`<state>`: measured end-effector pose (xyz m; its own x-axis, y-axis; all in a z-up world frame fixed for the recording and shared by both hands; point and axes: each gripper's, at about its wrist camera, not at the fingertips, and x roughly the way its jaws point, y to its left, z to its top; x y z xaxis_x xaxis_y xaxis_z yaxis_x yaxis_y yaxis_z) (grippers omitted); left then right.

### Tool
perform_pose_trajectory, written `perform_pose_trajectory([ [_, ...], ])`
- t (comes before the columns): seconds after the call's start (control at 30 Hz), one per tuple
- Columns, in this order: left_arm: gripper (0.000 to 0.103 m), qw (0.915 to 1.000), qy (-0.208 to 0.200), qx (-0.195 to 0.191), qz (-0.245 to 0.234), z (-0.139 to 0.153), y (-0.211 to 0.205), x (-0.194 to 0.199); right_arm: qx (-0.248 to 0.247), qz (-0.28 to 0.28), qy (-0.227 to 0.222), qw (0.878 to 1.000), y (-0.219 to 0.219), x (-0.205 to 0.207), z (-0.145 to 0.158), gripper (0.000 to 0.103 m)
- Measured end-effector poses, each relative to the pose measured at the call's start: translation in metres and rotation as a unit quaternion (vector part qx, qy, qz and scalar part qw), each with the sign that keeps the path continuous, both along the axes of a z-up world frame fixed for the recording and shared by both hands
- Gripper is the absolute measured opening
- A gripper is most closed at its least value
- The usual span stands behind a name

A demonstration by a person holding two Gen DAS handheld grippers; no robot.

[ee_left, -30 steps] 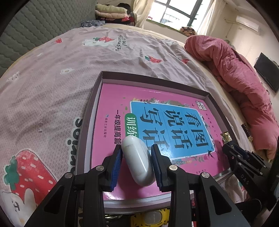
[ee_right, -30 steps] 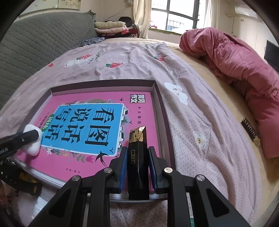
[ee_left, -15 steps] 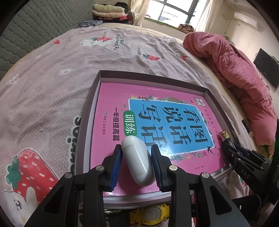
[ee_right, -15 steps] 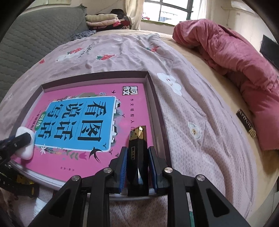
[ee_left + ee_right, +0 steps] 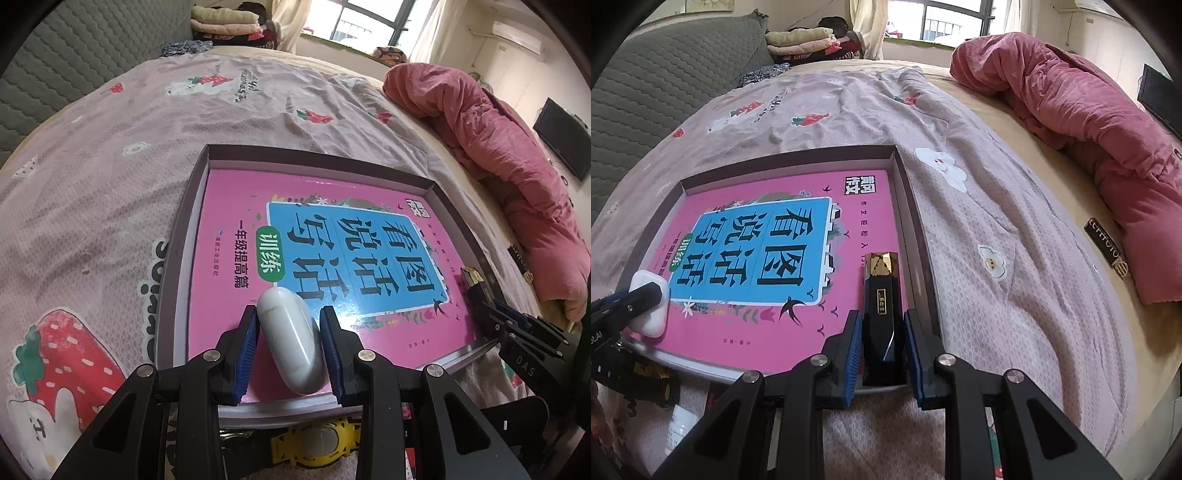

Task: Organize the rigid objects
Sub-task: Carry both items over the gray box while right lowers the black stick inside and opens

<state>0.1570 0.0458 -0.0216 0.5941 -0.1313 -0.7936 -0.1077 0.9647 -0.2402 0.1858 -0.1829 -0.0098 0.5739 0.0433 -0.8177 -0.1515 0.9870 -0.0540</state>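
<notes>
A shallow dark box (image 5: 192,206) (image 5: 916,236) lies on the bed with a pink and blue book (image 5: 332,236) (image 5: 757,251) inside. A white oval case (image 5: 291,343) (image 5: 650,306) rests on the book's near left corner. My left gripper (image 5: 288,325) brackets it, jaws slightly apart from its sides. A black case with a gold tip (image 5: 882,314) (image 5: 474,284) lies along the box's right wall on the book. My right gripper (image 5: 882,332) brackets it, with small gaps at both pads.
A yellow watch (image 5: 317,443) lies just in front of the box. A dark bar with gold lettering (image 5: 1104,247) lies on the sheet by the rolled pink quilt (image 5: 1089,122). A small white bottle (image 5: 677,428) lies near the box's near left corner. Folded clothes are at the bed's far end.
Both grippers' jaws have opened slightly off their objects. The white case and the black case now rest on the book in the box.
</notes>
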Motion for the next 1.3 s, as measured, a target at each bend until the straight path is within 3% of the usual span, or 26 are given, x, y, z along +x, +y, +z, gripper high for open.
perform_pose_trajectory([
  [0.33,0.034,1.0,0.0,-0.005,-0.007,-0.001,0.002,-0.006,-0.025,0.007,-0.004,1.0,0.002,-0.008,0.004,0.023],
  [0.9,0.035,0.9996,0.001,-0.029,-0.008,-0.001,0.01,-0.012,0.01,-0.006,-0.018,1.0,-0.013,-0.02,0.019,0.023],
  [1.07,0.037,0.9996,-0.002,-0.027,-0.004,-0.001,0.012,-0.015,0.033,-0.001,-0.045,0.998,-0.017,-0.03,0.034,0.038],
  [1.3,0.04,0.9988,-0.009,-0.047,0.006,-0.002,0.018,-0.019,0.079,-0.002,-0.052,0.995,-0.024,-0.04,0.042,0.038],
])
